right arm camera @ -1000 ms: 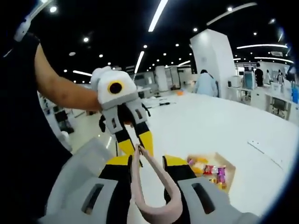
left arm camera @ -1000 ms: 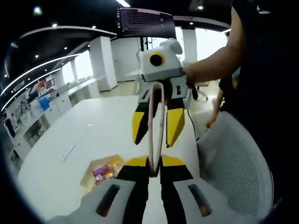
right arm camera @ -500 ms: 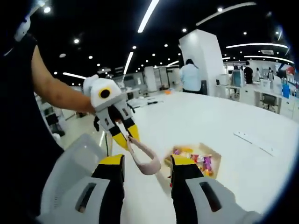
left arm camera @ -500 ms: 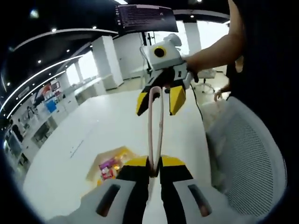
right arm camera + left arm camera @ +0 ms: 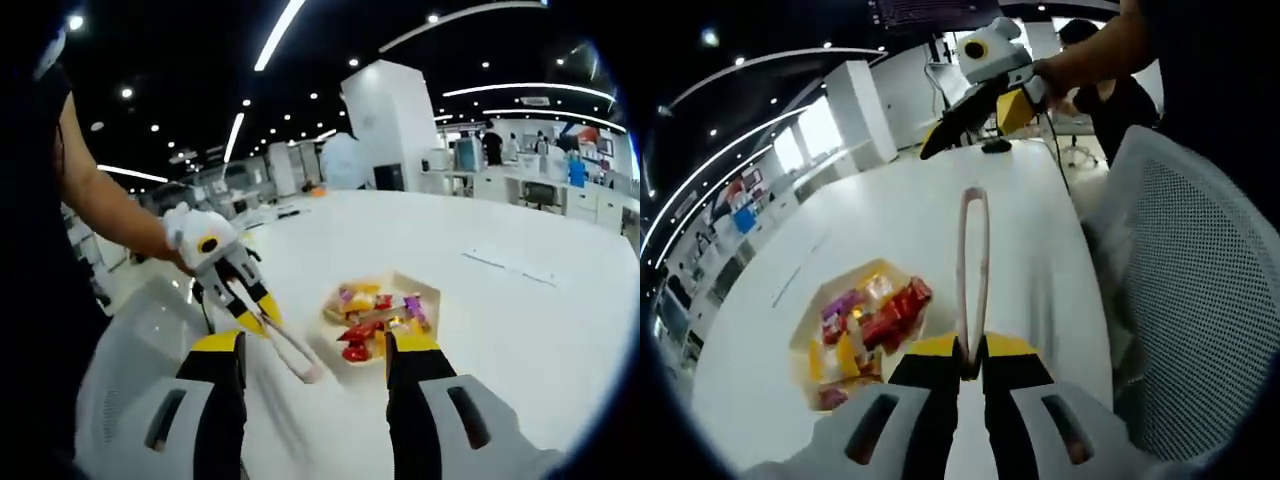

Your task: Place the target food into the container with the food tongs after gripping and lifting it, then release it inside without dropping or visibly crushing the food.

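**Tongs in the left tool, right tool standing open**

We saw the left tool (image 5: 970,352) closed on the handle end of the pink tongs (image 5: 973,262), whose two arms ran forward almost together above the white worktop (image 5: 890,220). In the right gripper view the same left tool (image 5: 253,312) came in from the left, held by a gloved hand (image 5: 190,228), with the tongs (image 5: 292,352) slanting down toward the worktop (image 5: 520,290) just beside the tray.

The right tool (image 5: 312,350) stood with its jaws wide apart and nothing between them. In the left gripper view it (image 5: 970,115) appeared far off at the top, held by a hand (image 5: 1060,70), well apart from the tongs' tips.

The food (image 5: 875,320) lay in a shallow pale tray (image 5: 800,340) on the worktop, left of the tongs: small wrapped packets in red, yellow and purple. In the right gripper view the tray (image 5: 425,295) sat between the right tool's jaws in the frame, the packets (image 5: 370,315) heaped inside it. We could not tell which packet was the target.

A white mesh chair (image 5: 1180,300) stood against the worktop's near edge.
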`<state>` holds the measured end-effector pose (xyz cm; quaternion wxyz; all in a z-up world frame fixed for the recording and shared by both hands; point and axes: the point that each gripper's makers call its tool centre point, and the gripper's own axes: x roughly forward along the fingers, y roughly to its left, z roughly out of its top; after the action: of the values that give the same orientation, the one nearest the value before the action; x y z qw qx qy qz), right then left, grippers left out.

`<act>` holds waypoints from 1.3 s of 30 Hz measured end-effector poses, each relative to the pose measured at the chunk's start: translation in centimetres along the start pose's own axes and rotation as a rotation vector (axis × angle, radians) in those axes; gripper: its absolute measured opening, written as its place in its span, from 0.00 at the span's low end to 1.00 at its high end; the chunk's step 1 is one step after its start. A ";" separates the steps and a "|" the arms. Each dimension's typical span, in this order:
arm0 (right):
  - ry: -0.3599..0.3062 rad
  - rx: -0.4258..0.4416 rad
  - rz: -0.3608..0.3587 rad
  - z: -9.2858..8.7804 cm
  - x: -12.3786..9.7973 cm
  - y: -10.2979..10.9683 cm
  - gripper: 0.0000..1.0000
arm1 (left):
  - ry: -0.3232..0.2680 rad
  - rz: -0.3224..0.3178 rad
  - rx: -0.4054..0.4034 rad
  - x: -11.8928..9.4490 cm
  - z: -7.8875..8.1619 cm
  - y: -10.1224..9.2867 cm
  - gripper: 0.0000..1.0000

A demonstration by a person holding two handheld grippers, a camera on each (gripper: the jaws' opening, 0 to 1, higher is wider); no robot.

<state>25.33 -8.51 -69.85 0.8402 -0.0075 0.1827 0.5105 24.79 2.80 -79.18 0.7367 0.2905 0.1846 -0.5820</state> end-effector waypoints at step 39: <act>0.049 0.087 -0.133 -3.7 -2.2 -1.5 0.62 | 0.060 -0.132 -0.162 3.7 -4.6 0.1 0.37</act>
<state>24.58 -11.80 -72.90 0.8672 0.0044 0.2243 0.4445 26.14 2.98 -84.96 0.7120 0.2347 0.2719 -0.6034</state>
